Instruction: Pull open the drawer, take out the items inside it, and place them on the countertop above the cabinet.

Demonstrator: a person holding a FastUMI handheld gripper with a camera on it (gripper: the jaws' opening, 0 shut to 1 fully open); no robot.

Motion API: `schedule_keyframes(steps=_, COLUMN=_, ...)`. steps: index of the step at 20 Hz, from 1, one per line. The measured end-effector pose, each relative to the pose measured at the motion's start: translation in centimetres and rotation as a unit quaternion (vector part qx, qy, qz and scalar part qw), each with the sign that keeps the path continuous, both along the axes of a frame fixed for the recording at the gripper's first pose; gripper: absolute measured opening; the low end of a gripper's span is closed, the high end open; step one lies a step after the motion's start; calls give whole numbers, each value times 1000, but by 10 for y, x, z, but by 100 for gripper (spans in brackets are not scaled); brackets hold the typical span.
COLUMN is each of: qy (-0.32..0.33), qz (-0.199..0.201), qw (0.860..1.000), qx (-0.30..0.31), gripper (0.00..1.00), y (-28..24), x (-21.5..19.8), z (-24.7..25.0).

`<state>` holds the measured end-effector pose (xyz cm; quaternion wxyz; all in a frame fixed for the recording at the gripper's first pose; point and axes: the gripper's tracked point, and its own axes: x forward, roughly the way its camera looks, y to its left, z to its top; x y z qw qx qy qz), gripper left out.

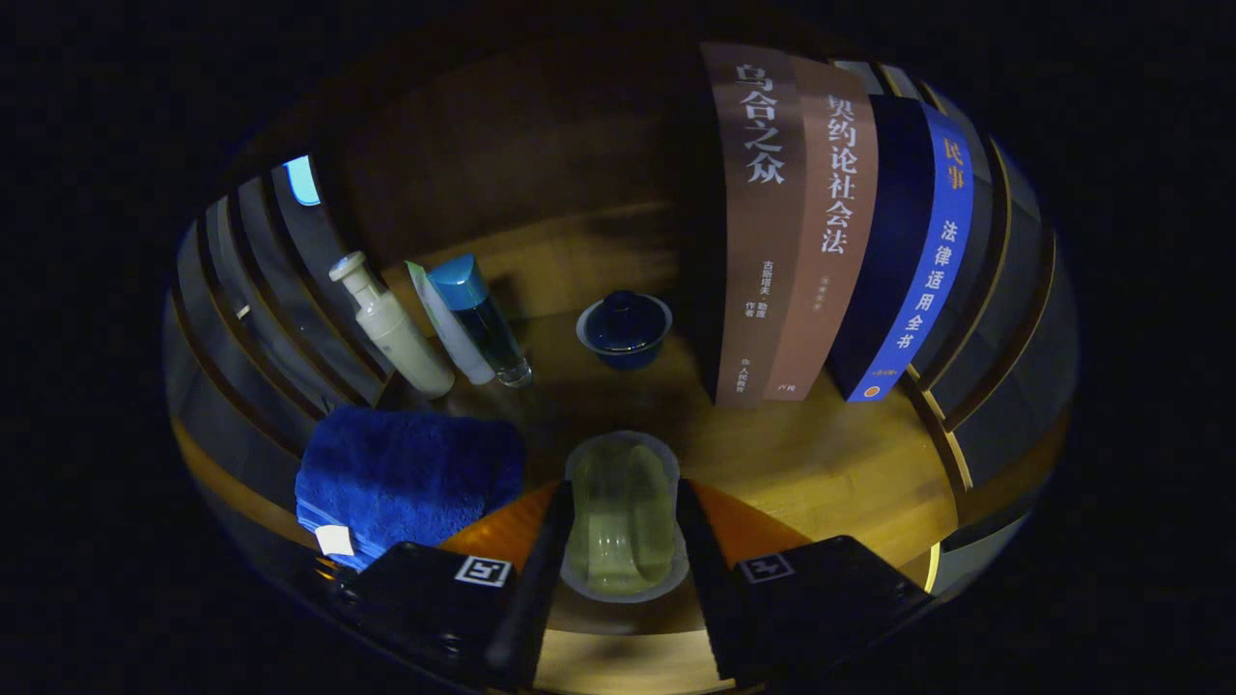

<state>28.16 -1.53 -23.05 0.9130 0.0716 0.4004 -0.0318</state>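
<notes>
Gripper [623, 526] holds a small clear plastic cup [623, 516] between its two fingers, both pressing its sides, just above the wooden table [821, 463]. It looks light and thin-walled, likely to buckle or slip, so a soft squeeze around the middle suits it. Just left sits a folded blue towel [406, 473]; beyond the fingers stand a cream pump bottle [391, 323], a blue-capped bottle [480, 314] and a lidded blue bowl [625, 328], with upright books [792, 222] to the right
</notes>
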Motion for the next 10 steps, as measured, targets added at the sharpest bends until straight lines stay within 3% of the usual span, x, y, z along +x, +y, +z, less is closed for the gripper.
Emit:
schedule_keyframes(steps=4, qy=-30, qz=1, qw=1000, qx=-1, gripper=100, y=2, x=-11, z=24)
schedule_keyframes(steps=10, qy=-92, qz=2, qw=996, qx=-17, gripper=100, y=6, x=-73, z=55)
